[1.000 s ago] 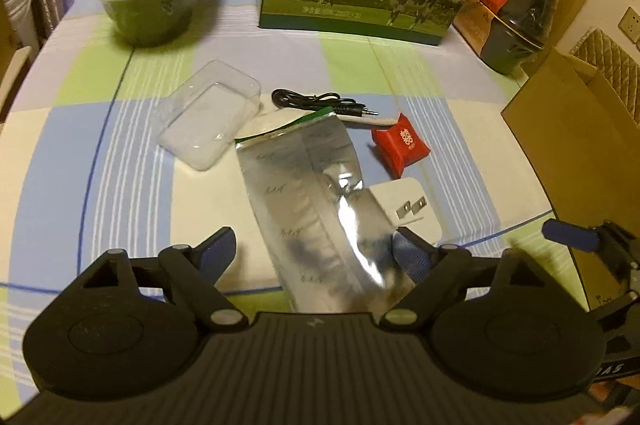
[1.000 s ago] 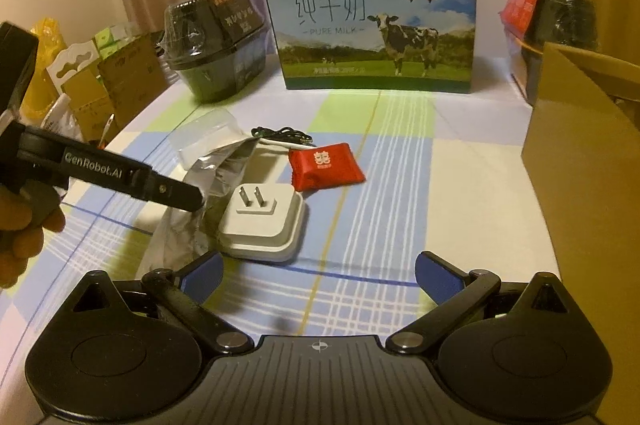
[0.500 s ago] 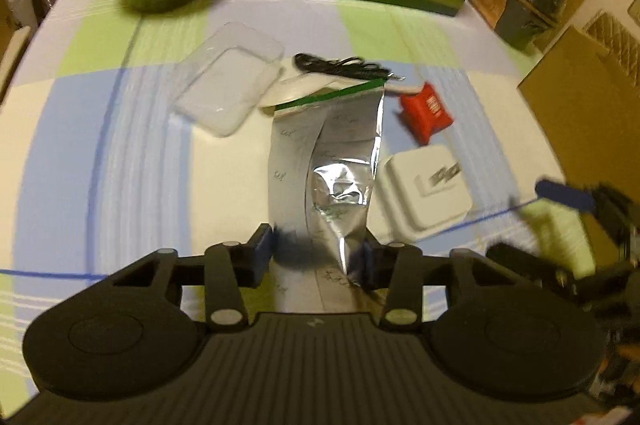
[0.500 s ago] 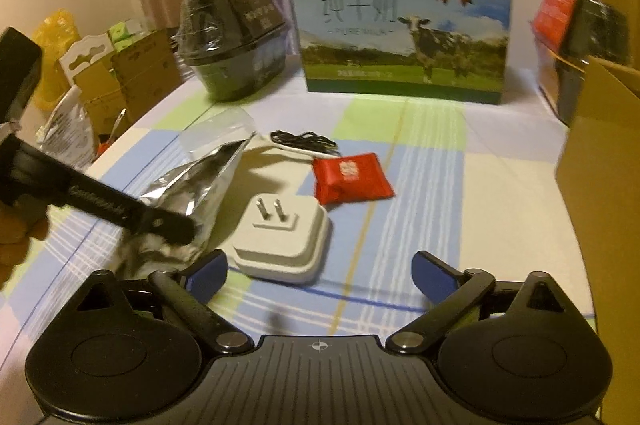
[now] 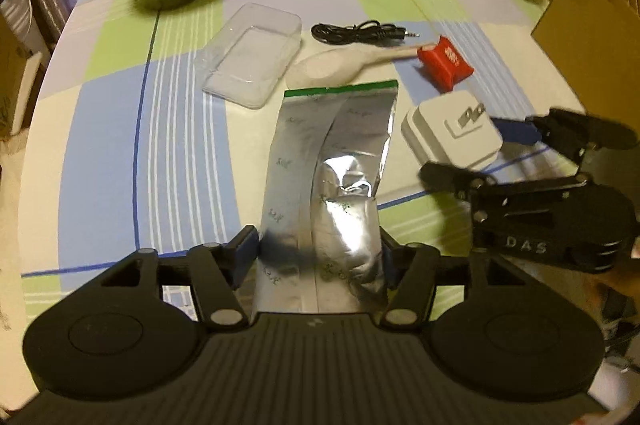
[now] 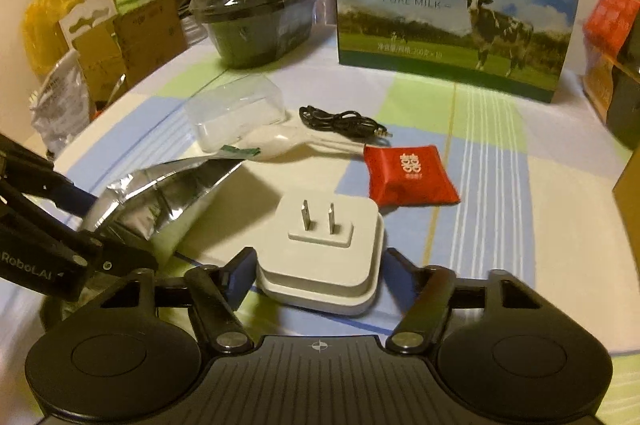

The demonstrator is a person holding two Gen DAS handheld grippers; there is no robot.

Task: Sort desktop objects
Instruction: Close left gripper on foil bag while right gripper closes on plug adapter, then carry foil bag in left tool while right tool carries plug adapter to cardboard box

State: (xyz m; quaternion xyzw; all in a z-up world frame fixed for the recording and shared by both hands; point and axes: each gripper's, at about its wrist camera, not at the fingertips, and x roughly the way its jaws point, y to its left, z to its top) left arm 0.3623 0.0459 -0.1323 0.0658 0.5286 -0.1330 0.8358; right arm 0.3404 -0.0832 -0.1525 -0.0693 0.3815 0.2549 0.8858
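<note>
Your left gripper (image 5: 318,257) pinches the near end of the crinkled silver foil pouch (image 5: 332,161), green-edged at its far end. Right of it, your right gripper (image 6: 318,261) brackets the white plug adapter (image 6: 324,249), prongs up; contact unclear.

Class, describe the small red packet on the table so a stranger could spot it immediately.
Start at the big milk carton with the cow at the back of the table. Come forward past the coiled black cable to the red packet, just beyond the white plug adapter. It is the only red, pillow-shaped thing there, with a white emblem.
</note>
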